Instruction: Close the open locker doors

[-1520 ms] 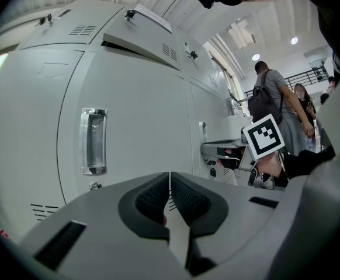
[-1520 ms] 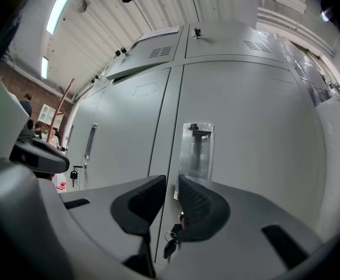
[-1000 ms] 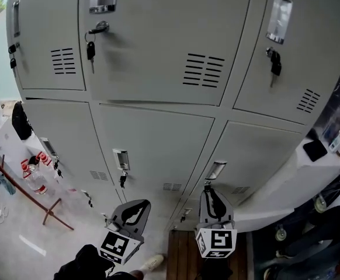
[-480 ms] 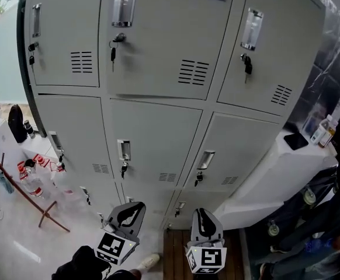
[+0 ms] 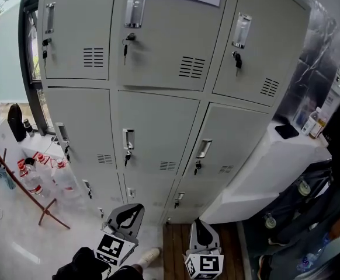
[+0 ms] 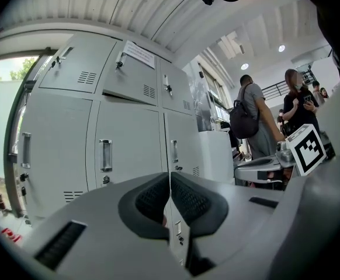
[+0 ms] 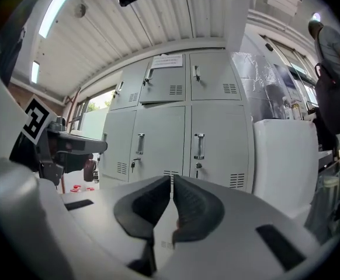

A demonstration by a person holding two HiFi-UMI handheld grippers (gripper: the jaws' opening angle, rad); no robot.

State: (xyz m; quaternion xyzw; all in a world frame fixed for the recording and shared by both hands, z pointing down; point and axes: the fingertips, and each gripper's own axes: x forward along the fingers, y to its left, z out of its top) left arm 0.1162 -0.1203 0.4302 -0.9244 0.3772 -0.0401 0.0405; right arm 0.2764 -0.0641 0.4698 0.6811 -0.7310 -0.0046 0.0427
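A bank of grey lockers [image 5: 158, 127] fills the head view, three columns wide, with keys hanging in several locks. Every door I can see lies flat against the frame. My left gripper [image 5: 130, 212] hangs low in front of the bottom row, well short of the doors, and its jaws are shut with nothing in them [image 6: 170, 182]. To its right my right gripper [image 5: 198, 225] sits lower still. Its jaws are closing, the pads meet at the tips and hold nothing [image 7: 171, 182].
A white counter [image 5: 263, 168] juts out to the right of the lockers with a dark phone [image 5: 287, 131] on top. Water bottles [image 5: 33, 179] and a red rod stand on the floor at left. People [image 6: 252, 115] stand behind, to the right.
The head view has tilted up, so the lockers sit lower and look farther away. The right gripper dropped in the frame and its jaws narrowed from open to closed. The left gripper hardly moved.
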